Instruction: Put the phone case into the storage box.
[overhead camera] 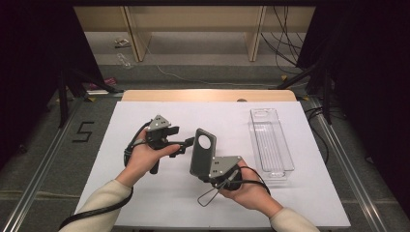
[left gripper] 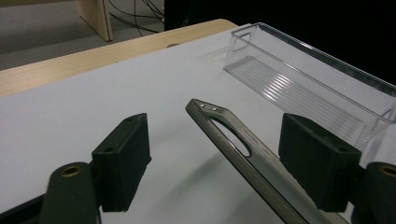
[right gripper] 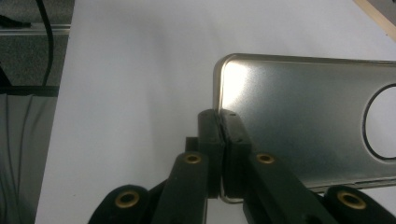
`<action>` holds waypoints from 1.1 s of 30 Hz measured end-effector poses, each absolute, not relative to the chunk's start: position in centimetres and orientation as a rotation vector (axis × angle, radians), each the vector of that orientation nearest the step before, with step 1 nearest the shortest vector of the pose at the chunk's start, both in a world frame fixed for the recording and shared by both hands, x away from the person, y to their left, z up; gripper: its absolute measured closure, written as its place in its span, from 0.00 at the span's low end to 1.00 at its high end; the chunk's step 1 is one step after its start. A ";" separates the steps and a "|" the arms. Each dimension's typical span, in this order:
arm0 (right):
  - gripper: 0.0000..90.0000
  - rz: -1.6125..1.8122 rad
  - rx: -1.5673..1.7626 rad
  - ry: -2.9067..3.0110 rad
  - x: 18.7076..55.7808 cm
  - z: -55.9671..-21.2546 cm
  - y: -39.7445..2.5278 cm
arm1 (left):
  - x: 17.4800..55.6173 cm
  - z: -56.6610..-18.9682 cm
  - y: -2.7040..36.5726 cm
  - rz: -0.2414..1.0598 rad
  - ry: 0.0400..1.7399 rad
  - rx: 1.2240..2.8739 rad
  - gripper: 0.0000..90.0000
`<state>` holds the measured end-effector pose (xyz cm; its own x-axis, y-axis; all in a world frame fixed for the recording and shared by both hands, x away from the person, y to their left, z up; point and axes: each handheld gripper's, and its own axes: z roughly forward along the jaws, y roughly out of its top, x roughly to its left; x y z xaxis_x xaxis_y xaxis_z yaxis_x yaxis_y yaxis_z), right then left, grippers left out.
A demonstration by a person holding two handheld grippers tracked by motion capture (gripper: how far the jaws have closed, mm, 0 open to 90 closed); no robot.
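Pinching a phone case (overhead camera: 202, 151) upright, the right gripper (overhead camera: 211, 170) is clamped; the left gripper (overhead camera: 186, 143) gapes wide at nine o'clock, a clear tray (overhead camera: 271, 143) at three.

Looking like lab recording bay: black curtains (overhead camera: 34, 72) enclosing white-topped bench (overhead camera: 145, 203), metal rails (overhead camera: 43, 159) running alongside, taped number (overhead camera: 83, 131) marking floor, loose cables (overhead camera: 283, 43) trailing behind.
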<state>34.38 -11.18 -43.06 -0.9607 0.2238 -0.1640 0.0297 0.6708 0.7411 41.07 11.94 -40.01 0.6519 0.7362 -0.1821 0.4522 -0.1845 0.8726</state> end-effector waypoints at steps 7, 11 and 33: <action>0.99 1.169 0.200 2.636 34.4 -42.9 -11.2 | 42.0 -40.2 10.9 0.303 0.978 1.856 0.28; 0.99 1.171 0.196 2.630 34.3 -42.9 -11.1 | 42.5 -40.4 10.4 0.283 0.997 1.864 0.29; 0.99 1.164 0.177 2.617 34.2 -42.8 -11.0 | 44.6 -40.5 9.1 0.202 1.112 1.881 0.37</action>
